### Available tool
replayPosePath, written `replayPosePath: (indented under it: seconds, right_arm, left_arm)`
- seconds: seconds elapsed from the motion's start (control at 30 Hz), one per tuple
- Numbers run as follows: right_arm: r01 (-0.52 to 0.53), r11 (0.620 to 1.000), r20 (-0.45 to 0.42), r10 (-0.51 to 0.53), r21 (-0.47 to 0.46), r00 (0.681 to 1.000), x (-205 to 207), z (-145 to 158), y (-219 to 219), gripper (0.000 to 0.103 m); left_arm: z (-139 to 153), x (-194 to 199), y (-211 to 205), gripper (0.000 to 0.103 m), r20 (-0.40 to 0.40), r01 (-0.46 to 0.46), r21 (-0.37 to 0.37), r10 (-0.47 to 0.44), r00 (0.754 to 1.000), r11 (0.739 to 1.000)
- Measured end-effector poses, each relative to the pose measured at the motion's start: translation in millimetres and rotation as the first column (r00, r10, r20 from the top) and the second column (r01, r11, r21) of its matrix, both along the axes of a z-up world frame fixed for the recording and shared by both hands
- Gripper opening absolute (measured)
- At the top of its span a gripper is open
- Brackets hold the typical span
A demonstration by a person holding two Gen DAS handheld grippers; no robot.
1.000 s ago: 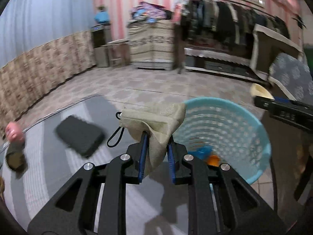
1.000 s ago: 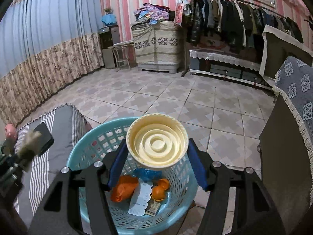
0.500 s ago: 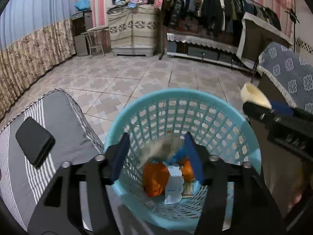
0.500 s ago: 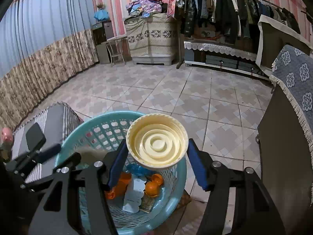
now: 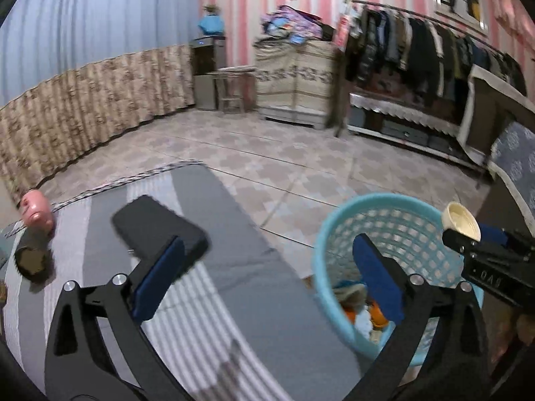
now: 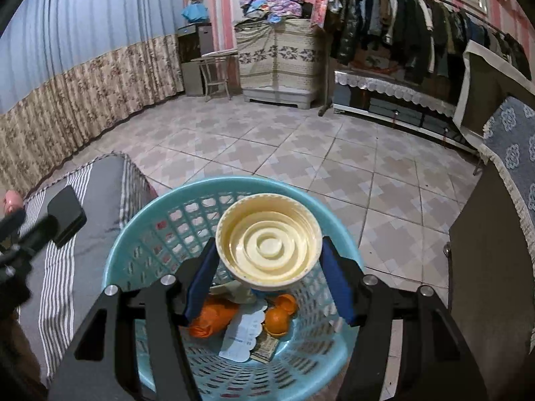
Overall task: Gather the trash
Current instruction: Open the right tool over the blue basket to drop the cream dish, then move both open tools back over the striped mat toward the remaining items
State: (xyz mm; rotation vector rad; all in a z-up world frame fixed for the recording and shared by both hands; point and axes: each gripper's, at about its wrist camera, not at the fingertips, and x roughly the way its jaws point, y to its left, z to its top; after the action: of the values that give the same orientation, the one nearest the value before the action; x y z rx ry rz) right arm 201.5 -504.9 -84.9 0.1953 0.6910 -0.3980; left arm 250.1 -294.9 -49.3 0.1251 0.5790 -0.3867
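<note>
The only writing that shows is a few pale, mirrored characters on the black body of the right gripper (image 5: 486, 234) in the left wrist view, too blurred to read; the white slip of paper (image 6: 242, 334) in the basket is printed, but its text is too small to make out. The right gripper (image 6: 267, 277) is clamped on a cream round lid (image 6: 269, 240), its 2 blue pads pressing the lid's rim from either side, and it holds the lid directly above the open mouth of the light-blue basket (image 6: 127, 250). Inside the basket lie an orange bag (image 6: 214, 315), orange peel (image 6: 279, 312) and the paper slip. The left gripper (image 5: 267, 287) has just been opening and its jaws now stand wide apart with nothing between them; it hangs over the grey striped cushion (image 5: 240, 287), with the basket (image 5: 394, 207) at its right finger. A black flat case (image 5: 157, 227) lies on the cushion beside its left finger.
</note>
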Motion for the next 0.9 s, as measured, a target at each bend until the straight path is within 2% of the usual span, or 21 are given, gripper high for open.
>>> replayPosePath:
  seconds: [0.17,0.23,0.4,0.5,0.73,0.9]
  right_arm:
    - [-0.023,1.000,0.010,0.023,0.004,1.000,2.8,-0.3,7.3,0.064]
    - [-0.009,1.000,0.031,0.009,0.003,0.999,0.7,2.6,7.1,0.085]
    - [0.020,0.999,0.042,-0.019,-0.025,0.999,-1.6,4.9,6.6,0.093]
    - [0.032,0.998,0.024,-0.031,-0.050,0.999,0.4,3.6,7.5,0.094]
    - [0.035,0.997,0.033,-0.032,-0.067,0.999,-0.8,8.6,13.0,0.094]
    - [0.044,0.997,0.045,-0.041,-0.058,0.998,-2.4,9.3,14.0,0.094]
  left_arm:
    - [2.9,1.8,18.9,0.097,0.010,-0.050,-0.001,0.050,0.999,0.999]
    - [0.8,1.4,26.7,0.097,-0.006,-0.056,-0.020,0.055,0.998,0.998]
    - [-6.0,-3.3,32.5,0.097,-0.023,-0.057,-0.018,0.057,0.998,0.998]
    - [-11.3,-10.0,33.1,0.097,-0.010,-0.070,0.013,0.070,0.998,0.997]
    - [-16.6,-21.4,51.7,0.097,-0.021,-0.092,0.016,0.093,0.995,0.996]
    - [-12.5,-23.0,82.7,0.097,-0.009,-0.136,0.012,0.136,0.991,0.991]
